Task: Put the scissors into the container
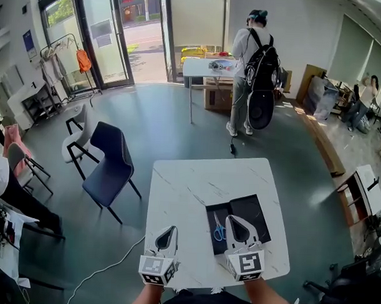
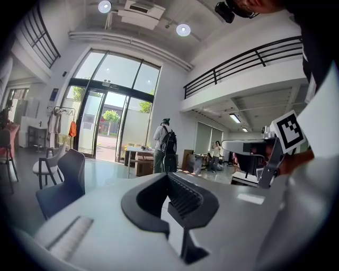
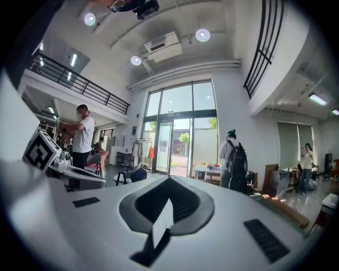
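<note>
The scissors [image 1: 219, 230] are lying on the left part of the black container [image 1: 258, 213], just left of the right gripper's [image 1: 233, 219] fingers. Their long axis is running away from the person, with the blades pointing away and the blue handles nearest. Only the head view is showing them. Both gripper views are looking out over the room. The right gripper and the left gripper [image 1: 171, 230] are each pressing their fingers together on nothing.

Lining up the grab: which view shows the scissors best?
Head view: the scissors lie in plain sight on the black tray, just left of the right gripper. Both gripper views point out over the room and show no scissors.
</note>
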The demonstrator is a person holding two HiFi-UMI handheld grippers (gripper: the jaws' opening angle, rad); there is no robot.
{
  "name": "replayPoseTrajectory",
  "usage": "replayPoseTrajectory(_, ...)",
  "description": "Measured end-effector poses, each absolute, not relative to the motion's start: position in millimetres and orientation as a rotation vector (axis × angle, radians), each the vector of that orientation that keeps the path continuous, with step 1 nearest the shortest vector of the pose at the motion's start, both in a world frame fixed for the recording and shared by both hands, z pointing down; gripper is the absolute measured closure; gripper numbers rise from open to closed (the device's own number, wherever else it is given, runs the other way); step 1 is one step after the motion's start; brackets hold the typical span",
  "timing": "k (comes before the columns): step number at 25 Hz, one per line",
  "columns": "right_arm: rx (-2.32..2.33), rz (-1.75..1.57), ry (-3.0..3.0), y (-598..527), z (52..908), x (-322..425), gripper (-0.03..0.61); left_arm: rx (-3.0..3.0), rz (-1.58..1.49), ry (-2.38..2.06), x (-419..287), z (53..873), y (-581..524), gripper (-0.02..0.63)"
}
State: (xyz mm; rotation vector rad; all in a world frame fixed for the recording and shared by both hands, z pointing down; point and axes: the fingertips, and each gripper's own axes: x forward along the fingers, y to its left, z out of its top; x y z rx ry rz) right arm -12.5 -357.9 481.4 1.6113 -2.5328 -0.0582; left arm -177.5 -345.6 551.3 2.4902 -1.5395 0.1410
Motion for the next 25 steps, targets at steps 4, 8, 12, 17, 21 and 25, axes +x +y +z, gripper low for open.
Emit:
replayPoseTrajectory(4,1.609,-0.062,-2.529,-354,478,-3,0.572,2.515,0.148,-1.544,-171,545,-343,0.607)
replayPoseTrajectory(8,1.603,-0.056,-2.542,-350,481,-1,0.572,2.531,0.153,-1.541,-165,545,-341,0.607)
replayPoseTrajectory(12,1.590,-0.045,-2.567,-344,482,-8,0.572,2.539,0.160,-1.528,-161,546,-333,0.607)
replayPoseTrajectory(17,1.560,-0.069,-2.559,-342,481,-13,0.572,2.547,0.165,-1.519,-160,544,-329,0.607)
replayPoseTrajectory(21,1.553,-0.086,-2.555,-339,483,-15,0.572,2.550,0.169,-1.519,-161,546,-325,0.607)
replayPoseTrajectory(25,1.563,-0.089,-2.554,-339,485,-16,0.572,2.552,0.169,-1.512,-161,550,-325,0.607)
